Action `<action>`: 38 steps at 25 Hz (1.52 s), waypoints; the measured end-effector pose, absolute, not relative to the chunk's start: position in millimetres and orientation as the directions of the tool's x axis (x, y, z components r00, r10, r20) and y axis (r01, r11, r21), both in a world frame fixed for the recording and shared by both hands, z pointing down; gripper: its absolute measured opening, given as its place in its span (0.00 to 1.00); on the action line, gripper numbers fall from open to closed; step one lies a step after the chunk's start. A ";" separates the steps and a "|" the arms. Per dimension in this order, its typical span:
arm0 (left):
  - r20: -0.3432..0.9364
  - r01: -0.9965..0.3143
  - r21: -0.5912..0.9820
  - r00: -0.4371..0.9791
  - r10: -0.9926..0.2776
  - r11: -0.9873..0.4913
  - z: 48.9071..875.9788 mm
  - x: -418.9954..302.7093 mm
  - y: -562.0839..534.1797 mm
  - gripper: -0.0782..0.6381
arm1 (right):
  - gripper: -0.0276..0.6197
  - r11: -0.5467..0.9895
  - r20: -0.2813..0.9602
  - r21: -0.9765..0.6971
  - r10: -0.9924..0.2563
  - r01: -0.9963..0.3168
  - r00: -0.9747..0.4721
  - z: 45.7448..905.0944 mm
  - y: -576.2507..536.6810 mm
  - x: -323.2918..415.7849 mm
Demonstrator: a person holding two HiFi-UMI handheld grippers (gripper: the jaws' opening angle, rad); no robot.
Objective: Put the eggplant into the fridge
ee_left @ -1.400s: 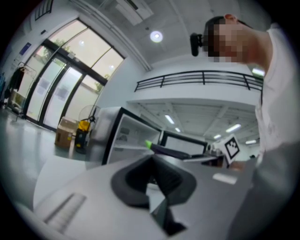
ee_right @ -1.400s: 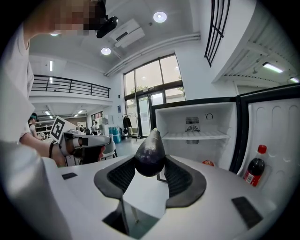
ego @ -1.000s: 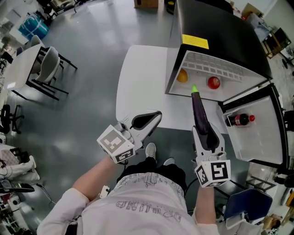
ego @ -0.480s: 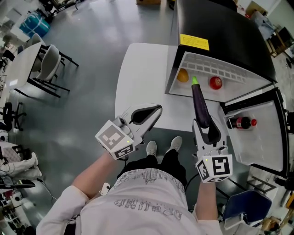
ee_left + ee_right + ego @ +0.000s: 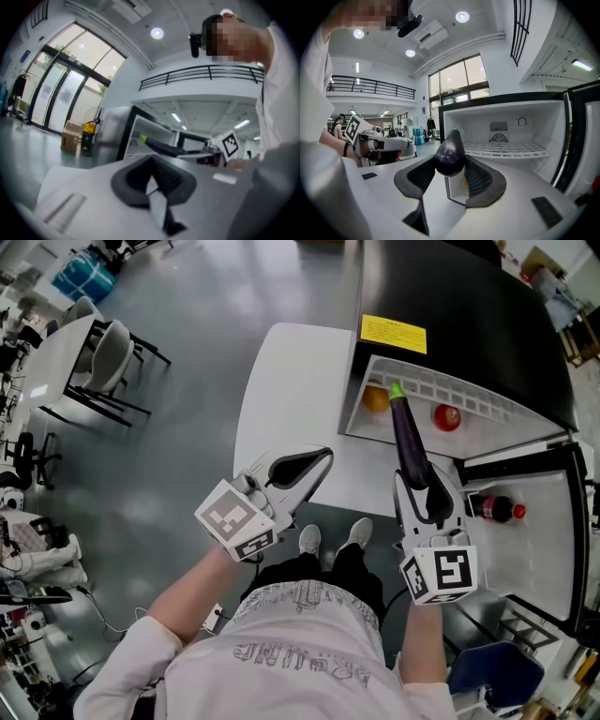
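Right gripper (image 5: 427,491) jaws clamp the eggplant (image 5: 407,435), stem aimed into the open fridge (image 5: 459,306); left gripper (image 5: 302,467) jaws sit closed, empty, aside.

Dark purple eggplant (image 5: 410,442), held level, green tip at open fridge (image 5: 469,315)

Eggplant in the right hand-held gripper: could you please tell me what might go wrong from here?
The right hand-held gripper grips the eggplant at its blunt end, so the long body could droop or slip. Its green tip looks close to the orange in the fridge and might knock it.
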State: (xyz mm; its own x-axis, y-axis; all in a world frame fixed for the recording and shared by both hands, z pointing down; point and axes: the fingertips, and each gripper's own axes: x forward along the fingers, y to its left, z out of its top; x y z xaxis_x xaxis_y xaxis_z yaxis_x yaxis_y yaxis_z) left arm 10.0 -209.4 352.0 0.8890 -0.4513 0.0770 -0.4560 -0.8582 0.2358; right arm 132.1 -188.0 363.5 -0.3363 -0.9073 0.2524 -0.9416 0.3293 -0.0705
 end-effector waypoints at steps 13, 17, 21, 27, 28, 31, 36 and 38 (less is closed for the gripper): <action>0.095 -0.465 0.234 0.885 -0.456 -0.854 359.8 27.3 -218.0 0.12 | 0.35 0.294 0.227 0.084 -0.936 -0.952 -0.269 360.9 -254.1 137.2; 0.103 -0.458 0.240 0.889 -0.447 -0.856 366.9 24.7 -216.1 0.12 | 0.35 0.292 0.231 0.098 -0.936 -0.951 -0.264 367.7 -265.9 130.9; 0.107 -0.459 0.238 0.888 -0.447 -0.856 372.6 19.9 -218.6 0.12 | 0.35 0.282 0.230 0.103 -0.940 -0.954 -0.253 372.2 -276.8 131.7; 0.115 -0.463 0.235 0.886 -0.449 -0.854 378.7 7.8 -222.5 0.12 | 0.35 0.264 0.216 0.124 -0.948 -0.957 -0.233 370.5 -294.7 129.9; 0.116 -0.466 0.234 0.885 -0.451 -0.854 379.7 5.8 -223.1 0.12 | 0.35 0.258 0.214 0.129 -0.950 -0.957 -0.227 370.5 -298.5 129.9; 0.119 -0.474 0.232 0.881 -0.459 -0.850 383.9 -0.1 -225.1 0.12 | 0.35 0.244 0.216 0.146 -0.954 -0.959 -0.210 373.2 -310.2 129.7; 0.129 -0.476 0.235 0.879 -0.458 -0.847 391.7 -6.6 -226.5 0.12 | 0.35 0.230 0.214 0.141 -0.957 -0.963 -0.197 373.5 -325.3 129.7; 0.132 -0.475 0.236 0.880 -0.456 -0.848 394.2 -8.2 -227.2 0.12 | 0.35 0.225 0.216 0.150 -0.958 -0.963 -0.190 374.4 -331.2 130.0</action>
State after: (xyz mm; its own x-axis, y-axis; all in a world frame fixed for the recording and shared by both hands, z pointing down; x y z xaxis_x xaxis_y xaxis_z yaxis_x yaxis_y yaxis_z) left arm -8.2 -227.2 394.2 0.8801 -0.4559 0.1323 -0.4747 -0.8480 0.2358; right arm 130.0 -331.2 374.4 -0.1900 -0.9577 0.2161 -0.9628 0.2249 0.1501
